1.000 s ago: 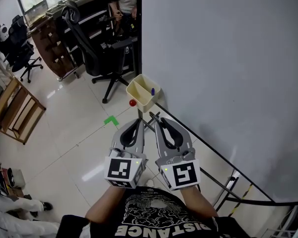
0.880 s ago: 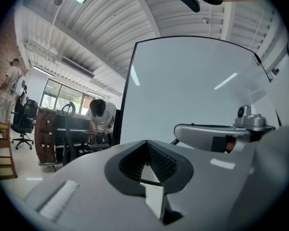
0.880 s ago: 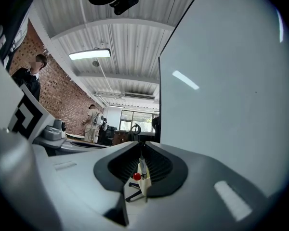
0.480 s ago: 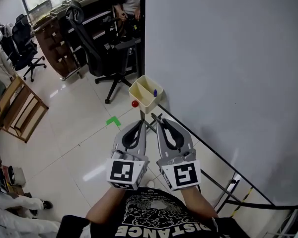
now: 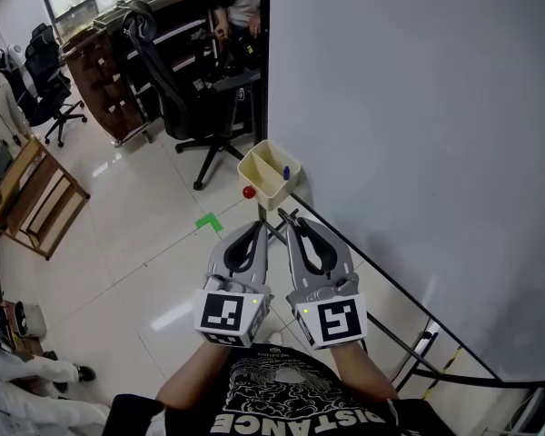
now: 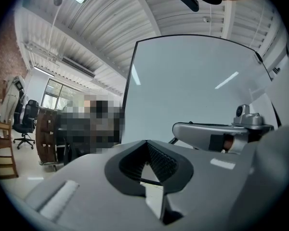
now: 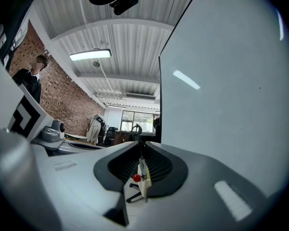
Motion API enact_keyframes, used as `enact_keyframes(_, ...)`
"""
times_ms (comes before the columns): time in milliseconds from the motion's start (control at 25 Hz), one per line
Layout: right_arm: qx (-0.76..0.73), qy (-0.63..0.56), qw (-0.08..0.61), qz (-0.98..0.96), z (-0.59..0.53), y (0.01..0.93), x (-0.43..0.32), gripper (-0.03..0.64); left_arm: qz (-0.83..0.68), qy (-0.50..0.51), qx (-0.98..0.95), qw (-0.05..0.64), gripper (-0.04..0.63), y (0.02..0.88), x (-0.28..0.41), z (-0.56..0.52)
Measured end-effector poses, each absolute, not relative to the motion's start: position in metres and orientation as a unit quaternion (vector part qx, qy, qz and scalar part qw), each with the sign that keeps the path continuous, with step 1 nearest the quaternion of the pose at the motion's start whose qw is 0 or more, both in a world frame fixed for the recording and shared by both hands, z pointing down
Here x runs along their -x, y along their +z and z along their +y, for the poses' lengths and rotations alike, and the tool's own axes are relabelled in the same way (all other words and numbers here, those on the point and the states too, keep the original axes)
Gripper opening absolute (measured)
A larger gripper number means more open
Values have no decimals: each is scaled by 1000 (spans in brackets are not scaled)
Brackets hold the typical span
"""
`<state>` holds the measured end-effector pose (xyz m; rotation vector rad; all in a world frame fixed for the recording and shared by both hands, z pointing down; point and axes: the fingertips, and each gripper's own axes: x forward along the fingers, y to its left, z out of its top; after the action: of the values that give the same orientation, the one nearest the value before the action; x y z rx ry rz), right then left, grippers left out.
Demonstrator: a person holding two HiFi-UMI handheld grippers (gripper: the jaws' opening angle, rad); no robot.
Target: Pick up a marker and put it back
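1. The left gripper [image 5: 257, 222] and right gripper [image 5: 288, 216] are held level, side by side, close to the person's chest.
2. Both pairs of jaws are closed, with nothing gripped.
3. The blue marker [image 5: 286, 172] is seen standing in the cream holder [image 5: 259, 173] ahead of the jaw tips, untouched.

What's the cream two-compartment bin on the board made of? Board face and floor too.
Cream two-compartment bin: looks like moulded plastic, matte, thin even walls, rounded corners.
White board face: smooth semi-gloss, maybe coated steel or melamine; it mirrors ceiling lights as streaks in both gripper views.
Pale floor: glossy tile, judging by joint lines and window glare.
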<state>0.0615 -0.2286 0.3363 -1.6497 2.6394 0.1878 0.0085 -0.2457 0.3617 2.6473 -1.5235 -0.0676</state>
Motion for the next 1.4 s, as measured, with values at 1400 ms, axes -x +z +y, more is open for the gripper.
enact_keyframes(1400,536,44,-27,842,-323,390,-33,37,-494,6,-867,73,3,395,12,-297)
